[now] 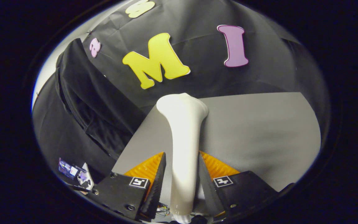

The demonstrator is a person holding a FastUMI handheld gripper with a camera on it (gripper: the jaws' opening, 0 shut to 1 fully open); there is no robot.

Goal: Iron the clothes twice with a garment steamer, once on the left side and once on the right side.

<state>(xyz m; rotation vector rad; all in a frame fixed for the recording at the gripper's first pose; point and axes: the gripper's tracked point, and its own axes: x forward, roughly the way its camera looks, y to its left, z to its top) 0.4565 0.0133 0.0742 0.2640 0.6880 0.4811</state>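
A white garment steamer (183, 137) stands up between my two fingers, its handle clamped by both and its flared head rising beyond the fingertips. My gripper (182, 158) is shut on that handle. A black garment (89, 102) hangs to the left of the steamer against the booth's wall, its folds dropping down toward the table's corner. The steamer head is held off the cloth, a short way to its right.
A grey table (259, 133) spreads under and to the right of the steamer. Small items (73, 172) lie low on the left, beside the left finger.
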